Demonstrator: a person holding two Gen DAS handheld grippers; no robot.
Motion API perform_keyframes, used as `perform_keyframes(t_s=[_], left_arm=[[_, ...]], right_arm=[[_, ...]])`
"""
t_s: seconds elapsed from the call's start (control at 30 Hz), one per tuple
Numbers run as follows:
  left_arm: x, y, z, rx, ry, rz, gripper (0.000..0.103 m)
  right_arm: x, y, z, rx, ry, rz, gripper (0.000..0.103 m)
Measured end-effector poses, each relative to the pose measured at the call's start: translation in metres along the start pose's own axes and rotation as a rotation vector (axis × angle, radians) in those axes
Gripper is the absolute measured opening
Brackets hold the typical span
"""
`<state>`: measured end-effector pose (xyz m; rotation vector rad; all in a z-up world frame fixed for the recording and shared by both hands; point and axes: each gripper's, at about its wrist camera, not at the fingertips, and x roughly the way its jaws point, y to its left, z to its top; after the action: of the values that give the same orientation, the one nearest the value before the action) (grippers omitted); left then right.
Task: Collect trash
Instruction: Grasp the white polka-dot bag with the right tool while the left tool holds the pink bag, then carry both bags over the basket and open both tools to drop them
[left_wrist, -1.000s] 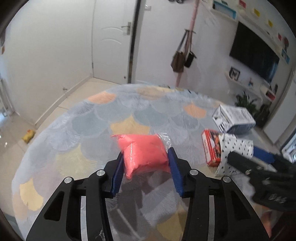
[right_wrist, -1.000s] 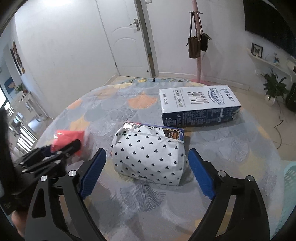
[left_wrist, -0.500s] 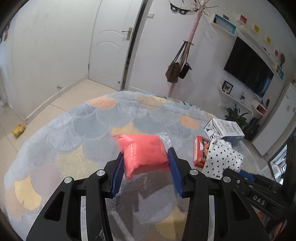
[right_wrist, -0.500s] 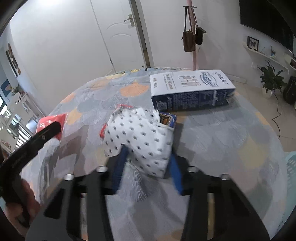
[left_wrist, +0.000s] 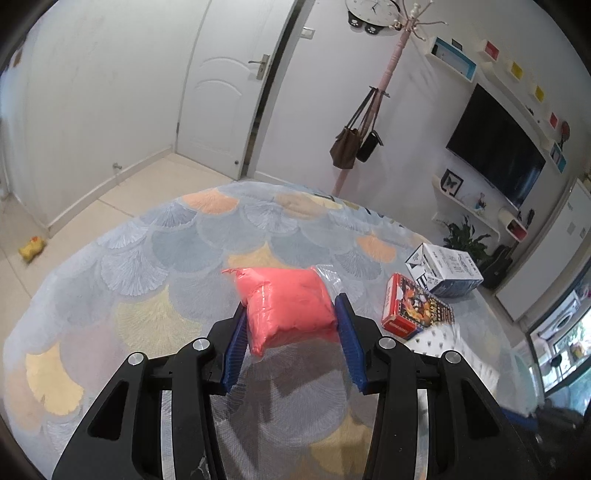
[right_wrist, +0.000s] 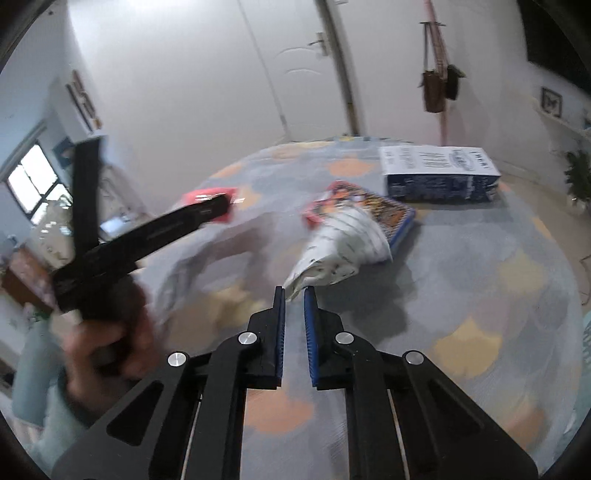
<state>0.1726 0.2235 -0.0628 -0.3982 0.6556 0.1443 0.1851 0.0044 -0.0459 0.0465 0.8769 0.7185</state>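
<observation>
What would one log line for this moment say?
left tongs: shut on pink packet | right tongs: pinching spotted white bag | table: carton, printed box

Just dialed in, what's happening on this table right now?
A person with two handheld grippers is collecting trash. The left gripper is clamped on a pink plastic-wrapped packet, raised above the patterned round table. The right gripper has pinched a corner of the white heart-dotted paper bag. A red printed snack box and a blue-and-white carton lie on the table.
</observation>
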Motion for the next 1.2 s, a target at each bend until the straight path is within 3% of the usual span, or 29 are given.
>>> perform_keyframes(t_s=[0.13, 0.17, 0.2, 0.27, 0.47, 0.57, 0.67, 0.73, 0.77, 0.8, 0.9, 1.03, 1.2], left_arm=[[0.0, 0.0, 0.001, 0.0, -0.003, -0.003, 0.044], [0.0, 0.0, 0.001, 0.0, -0.003, -0.002, 0.044], [0.0, 0.0, 0.001, 0.0, -0.003, -0.002, 0.044], [0.0, 0.001, 0.001, -0.002, -0.003, -0.005, 0.044], [-0.001, 0.0, 0.001, -0.005, -0.007, -0.01, 0.044], [-0.001, 0.0, 0.0, -0.005, -0.01, -0.017, 0.044], [-0.001, 0.002, 0.0, -0.009, -0.008, -0.024, 0.044], [-0.001, 0.002, 0.0, -0.011, -0.007, -0.026, 0.044], [-0.001, 0.002, 0.0, -0.01, -0.008, -0.027, 0.044], [-0.001, 0.002, 0.0, -0.008, -0.009, -0.027, 0.044], [-0.003, 0.0, 0.0, 0.004, -0.021, -0.022, 0.044], [-0.017, -0.015, -0.004, 0.073, -0.096, 0.002, 0.043], [-0.047, -0.043, -0.009, 0.132, -0.144, -0.075, 0.043]], right_arm=[[-0.007, -0.002, -0.01, 0.026, 0.046, -0.038, 0.017], [-0.005, -0.003, -0.01, 0.036, 0.048, -0.061, 0.028], [-0.006, -0.008, -0.01, 0.042, 0.04, -0.094, 0.05], [-0.004, -0.013, -0.008, 0.048, 0.015, -0.13, 0.068], [0.042, -0.02, 0.014, 0.124, 0.075, -0.112, 0.068], [0.068, -0.021, 0.021, 0.164, 0.085, -0.167, 0.068], [0.075, -0.01, 0.022, 0.103, 0.069, -0.244, 0.068], [0.077, -0.002, 0.019, 0.05, 0.068, -0.28, 0.06], [0.077, 0.002, 0.017, 0.023, 0.069, -0.291, 0.046], [0.075, 0.004, 0.016, 0.009, 0.066, -0.277, 0.034], [0.07, 0.004, 0.012, 0.016, 0.064, -0.222, 0.017], [0.046, 0.0, 0.008, 0.034, 0.022, -0.192, 0.013], [-0.007, -0.014, 0.01, 0.069, -0.069, -0.18, 0.013]])
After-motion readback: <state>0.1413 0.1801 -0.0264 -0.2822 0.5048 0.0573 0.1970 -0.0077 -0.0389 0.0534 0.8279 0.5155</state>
